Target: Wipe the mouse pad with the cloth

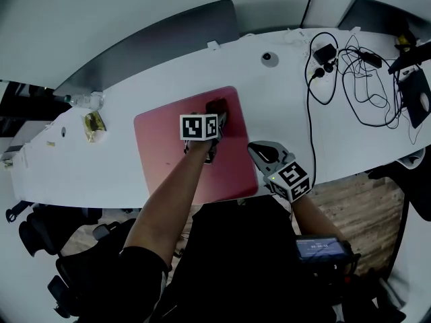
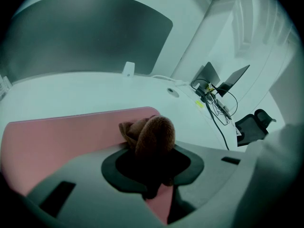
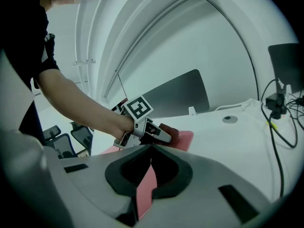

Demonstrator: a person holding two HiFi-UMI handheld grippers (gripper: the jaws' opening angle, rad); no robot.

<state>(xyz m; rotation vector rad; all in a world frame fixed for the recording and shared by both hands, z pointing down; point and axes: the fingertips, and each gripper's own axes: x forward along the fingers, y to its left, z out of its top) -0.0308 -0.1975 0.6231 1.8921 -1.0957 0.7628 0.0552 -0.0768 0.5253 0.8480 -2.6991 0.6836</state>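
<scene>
On the pink mouse pad point(image 1: 168, 152), toward its far right corner, a bunched brown cloth point(image 2: 153, 133) sits pressed against the surface, pinched in my left claw point(image 1: 219, 121). Its jaws are clamped on the wad, which bulges up and forward past the tips. The pad lies flat on the white counter point(image 1: 283, 106), its near edge close to the counter's rim in front of me. My bare left forearm reaches across the pad from below, the marker cube riding just behind the cloth. My right claw point(image 1: 258, 151) is at the pad's right edge, near the front corner, its jaws drawn together with nothing held. A thin sliver of pink shows through the slit below the tips in the right gripper view. I cannot tell whether it touches the pad. A round grey cap point(image 1: 269, 58) is set in the counter beyond the pad. Farther right, a tangle of black cables point(image 1: 360, 79) sprawls over the counter. A curved grey partition point(image 1: 155, 42) stands along the far side.
</scene>
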